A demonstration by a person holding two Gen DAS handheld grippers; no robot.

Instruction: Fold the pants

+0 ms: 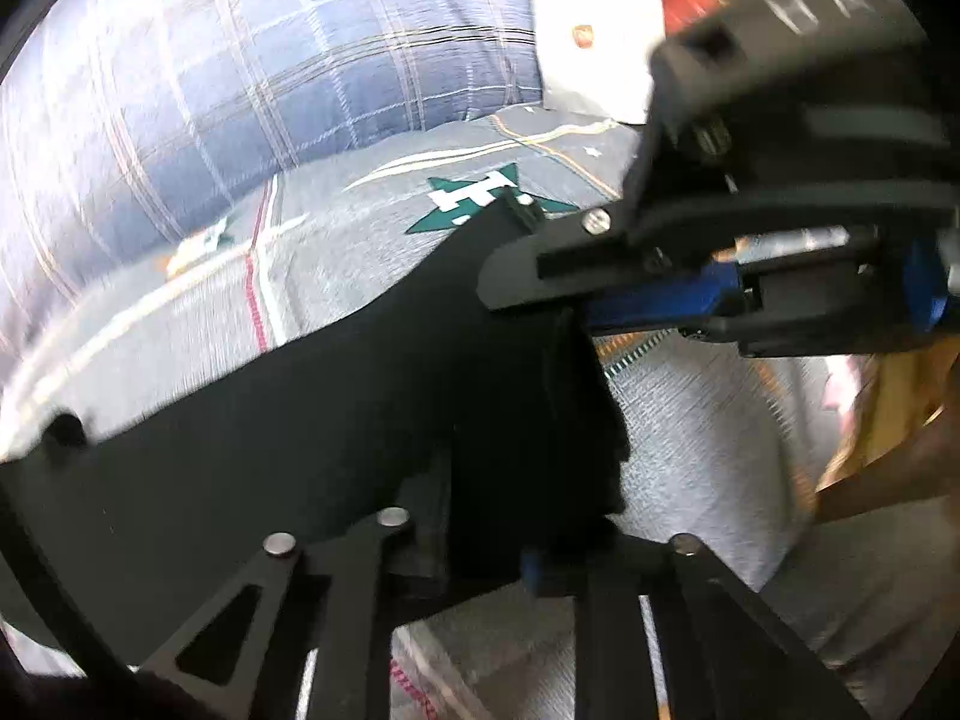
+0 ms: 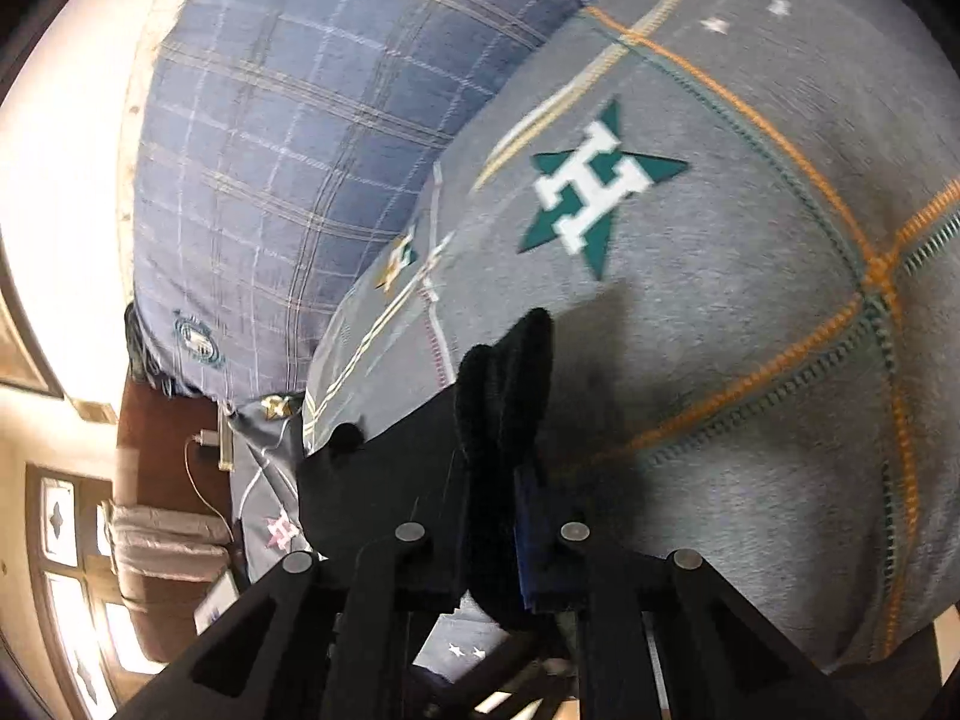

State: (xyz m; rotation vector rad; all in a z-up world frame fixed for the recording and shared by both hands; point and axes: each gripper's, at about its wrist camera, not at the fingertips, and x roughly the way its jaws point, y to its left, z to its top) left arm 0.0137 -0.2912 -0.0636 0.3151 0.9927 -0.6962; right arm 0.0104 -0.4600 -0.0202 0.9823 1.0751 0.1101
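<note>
While your left gripper (image 1: 480, 546) pinches the black pants (image 1: 336, 396), your right gripper (image 2: 489, 516) squeezes a bunched fold of them too, pants lifted over the gray star blanket (image 2: 720, 312), blue checked pillow (image 2: 288, 138) behind.

L wrist cam looks steeply down along its fingers, close over black pants (image 1: 336, 420) on grey bedspread (image 1: 360, 228). R wrist cam tilts down less, equally close. Both share the green star motif (image 2: 600, 186) and blue plaid pillow (image 2: 288, 138).
</note>
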